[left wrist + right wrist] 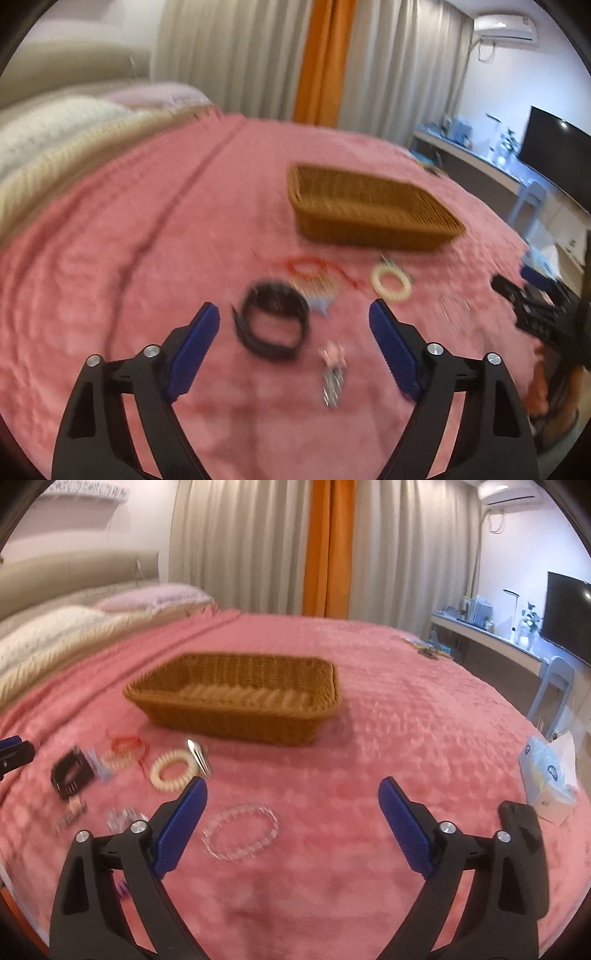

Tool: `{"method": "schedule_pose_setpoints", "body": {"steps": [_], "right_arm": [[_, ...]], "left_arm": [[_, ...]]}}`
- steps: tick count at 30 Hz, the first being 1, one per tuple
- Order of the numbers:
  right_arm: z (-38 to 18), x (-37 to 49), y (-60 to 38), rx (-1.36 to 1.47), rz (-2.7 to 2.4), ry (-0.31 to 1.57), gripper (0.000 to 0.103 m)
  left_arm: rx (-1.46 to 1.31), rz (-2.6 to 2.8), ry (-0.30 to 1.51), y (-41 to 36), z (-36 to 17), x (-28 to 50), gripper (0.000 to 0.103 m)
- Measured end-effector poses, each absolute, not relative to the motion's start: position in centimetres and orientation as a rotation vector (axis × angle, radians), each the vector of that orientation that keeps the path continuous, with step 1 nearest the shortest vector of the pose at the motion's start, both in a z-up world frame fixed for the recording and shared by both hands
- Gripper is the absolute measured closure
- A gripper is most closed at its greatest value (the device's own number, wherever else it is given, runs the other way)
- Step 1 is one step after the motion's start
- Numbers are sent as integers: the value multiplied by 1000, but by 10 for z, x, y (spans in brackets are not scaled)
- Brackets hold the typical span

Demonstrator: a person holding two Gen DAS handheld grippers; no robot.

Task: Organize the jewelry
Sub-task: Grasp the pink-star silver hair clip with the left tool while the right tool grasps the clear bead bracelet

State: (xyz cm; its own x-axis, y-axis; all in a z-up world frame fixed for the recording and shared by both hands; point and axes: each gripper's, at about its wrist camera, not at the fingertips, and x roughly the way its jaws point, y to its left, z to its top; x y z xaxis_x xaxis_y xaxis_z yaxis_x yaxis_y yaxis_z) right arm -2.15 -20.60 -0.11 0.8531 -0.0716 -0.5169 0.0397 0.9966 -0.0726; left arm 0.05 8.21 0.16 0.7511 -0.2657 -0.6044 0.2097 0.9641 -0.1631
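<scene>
- Bedroom w/ a pink bedspread [388, 709] is serving as work surface; curtains and a TV are standing behind.
- Wicker basket [236, 698] is sitting in the middle of the bed, looking empty.
- Jewelry is lying loose just in front of it: black band [271, 325], red cord [314, 267], cream coil ring [171, 771], clear bead bracelet [240, 830], small metal charm [334, 373].
- Step, as I judge: approach before first pick; nothing is sitting in the basket yet.
- Left gripper [293, 332] is hanging spread above the black band and pinching nothing.
- Right gripper [291, 819] is also spread, hovering near the clear bracelet, not touching it.
- Next move is probably asking to go lower and close on one piece; pics are blurred, so exact aim is hard to tell.
</scene>
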Motion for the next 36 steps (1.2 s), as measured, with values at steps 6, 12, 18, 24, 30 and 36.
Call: {"method": "schedule_pose_setpoints", "body": {"steps": [6, 12, 18, 24, 30, 36], "right_arm": [[-18, -28, -230, 25, -16, 653, 37], [-31, -17, -221, 67, 54, 747, 47], [-48, 18, -198, 32, -19, 864, 50], [-52, 26, -184, -8, 12, 857, 93], [-46, 15, -178, -23, 67, 802, 97], [-40, 8, -180, 11, 99, 775, 97]], "left_arm": [[-29, -319, 791, 63, -32, 4, 37], [-5, -326, 834, 55, -50, 13, 47], [19, -329, 845, 45, -53, 13, 47], [57, -301, 835, 37, -55, 15, 59], [73, -303, 820, 35, -56, 14, 82], [56, -352, 787, 33, -49, 7, 82]]}}
